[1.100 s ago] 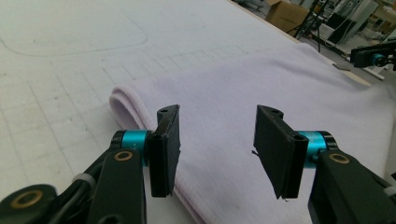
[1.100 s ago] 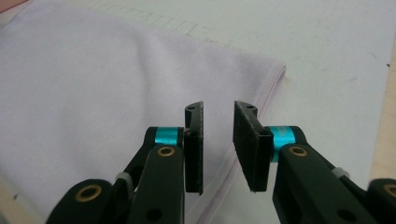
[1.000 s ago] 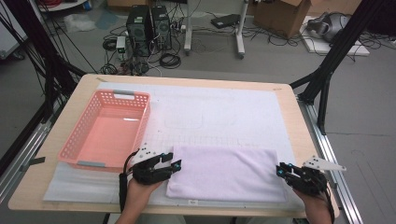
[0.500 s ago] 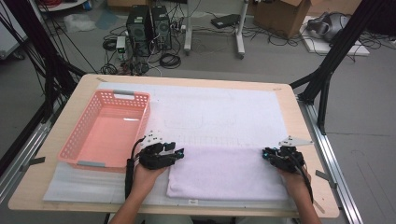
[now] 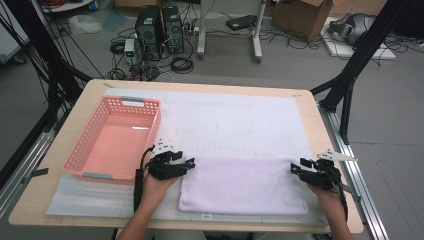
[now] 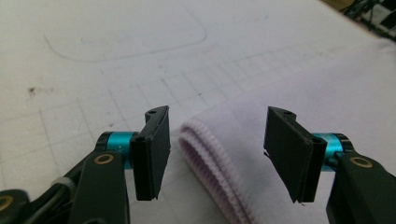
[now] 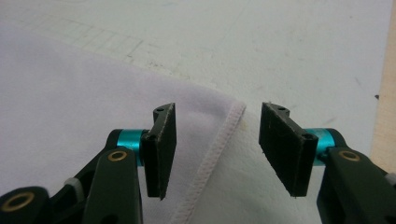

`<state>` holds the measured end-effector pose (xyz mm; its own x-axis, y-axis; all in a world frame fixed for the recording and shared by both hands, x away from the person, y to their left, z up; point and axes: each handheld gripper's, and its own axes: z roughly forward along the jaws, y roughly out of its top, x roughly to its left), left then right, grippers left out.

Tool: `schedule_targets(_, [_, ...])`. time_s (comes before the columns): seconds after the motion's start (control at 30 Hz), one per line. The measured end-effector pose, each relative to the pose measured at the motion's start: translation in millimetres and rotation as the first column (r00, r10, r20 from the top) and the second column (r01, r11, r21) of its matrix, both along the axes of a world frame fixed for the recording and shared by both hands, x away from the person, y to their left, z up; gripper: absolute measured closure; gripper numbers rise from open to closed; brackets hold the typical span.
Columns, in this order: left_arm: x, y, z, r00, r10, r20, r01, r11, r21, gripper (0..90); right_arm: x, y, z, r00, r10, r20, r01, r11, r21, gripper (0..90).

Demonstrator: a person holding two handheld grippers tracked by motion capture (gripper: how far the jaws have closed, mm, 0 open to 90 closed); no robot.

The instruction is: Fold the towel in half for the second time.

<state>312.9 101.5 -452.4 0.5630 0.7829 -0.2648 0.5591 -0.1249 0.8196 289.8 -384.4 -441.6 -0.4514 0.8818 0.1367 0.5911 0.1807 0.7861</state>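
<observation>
A pale lilac towel (image 5: pixel 245 182) lies folded flat on the white mat (image 5: pixel 240 120) near the table's front edge. My left gripper (image 5: pixel 190 162) is at its far left corner. In the left gripper view the jaws (image 6: pixel 217 154) stand apart over the thick folded edge of the towel (image 6: pixel 303 93), and the pads are not touching it. My right gripper (image 5: pixel 296 167) is at the far right corner. Its jaws (image 7: pixel 217 149) straddle the stitched hem of the towel (image 7: pixel 70 93) without pressing on it. Both pairs of jaws have just been opening.
A pink plastic basket (image 5: pixel 132 101) stands on the left of the mat, just beyond my left gripper. The wooden table edge (image 5: pixel 337 150) runs close to the right of my right gripper. Cables and computer cases sit on the floor behind the table.
Both hands moved away from the person, along the towel's short sides to its far corners. The right gripper swung in over the towel, then drew back to the corner.
</observation>
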Motion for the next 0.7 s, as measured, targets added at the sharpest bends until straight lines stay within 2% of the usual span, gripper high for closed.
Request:
schedule_targets(0.03, [0.7, 0.0, 0.0, 1.0, 0.005, -0.007, -0.005, 1.0, 0.001, 41.7, 1.4, 2.0, -1.8, 1.0, 0.007, -0.007, -0.007, 1.0, -0.008, 46.8])
schedule_targets(0.1, [2.9, 0.0, -0.9, 0.9994, 0.008, -0.034, -0.008, 0.9999, 0.006, 43.0, 5.0, 6.7, -6.2, 0.9994, 0.009, -0.032, -0.011, 0.998, -0.054, 47.0])
schedule_targets(0.17, [5.2, -3.3, -1.5, 0.9983, -0.016, -0.056, 0.017, 0.9994, 0.029, 45.0, 7.0, 6.2, -8.0, 0.9991, 0.004, -0.043, -0.005, 0.999, -0.036, 48.1])
schedule_targets(0.27, [4.4, -6.3, -1.0, 0.9988, -0.023, -0.043, 0.025, 0.998, 0.058, 47.2, 6.9, 4.9, -8.1, 0.9987, 0.006, -0.05, -0.007, 1.0, -0.023, 51.3])
schedule_targets(0.3, [3.9, -7.1, -0.8, 0.9991, -0.024, -0.035, 0.027, 0.9969, 0.074, 50.3, 7.0, 5.1, -7.8, 0.9988, 0.008, -0.049, -0.009, 1.0, -0.026, 53.9])
schedule_targets(0.33, [3.5, -8.0, -0.4, 0.9989, -0.035, -0.03, 0.038, 0.9953, 0.089, 54.5, 6.8, 5.6, -7.5, 0.9987, 0.021, -0.047, -0.022, 0.999, -0.028, 60.2])
schedule_targets(0.4, [3.2, -9.1, -0.3, 0.9975, -0.064, -0.03, 0.066, 0.9934, 0.093, 63.5, 6.2, 8.4, -6.4, 0.9981, 0.046, -0.041, -0.048, 0.998, -0.041, 67.2])
schedule_targets(0.43, [3.0, -9.4, -0.3, 0.9968, -0.073, -0.035, 0.075, 0.9936, 0.084, 66.7, 5.7, 9.4, -5.4, 0.9972, 0.053, -0.053, -0.055, 0.998, -0.035, 73.1])
schedule_targets(0.47, [3.2, -9.4, -0.6, 0.9962, -0.075, -0.043, 0.078, 0.9942, 0.073, 71.0, 5.8, 10.0, -4.8, 0.9968, 0.059, -0.053, -0.061, 0.998, -0.034, 74.7])
schedule_targets(0.53, [3.5, -8.7, -0.7, 0.9957, -0.081, -0.045, 0.084, 0.9942, 0.068, 73.5, 5.6, 10.5, -4.1, 0.9964, 0.063, -0.056, -0.065, 0.997, -0.04, 78.2])
schedule_targets(0.7, [3.4, -8.6, -0.6, 0.9954, -0.085, -0.044, 0.088, 0.994, 0.065, 76.1, 5.4, 10.1, -4.2, 0.9965, 0.071, -0.045, -0.073, 0.996, -0.042, 80.0])
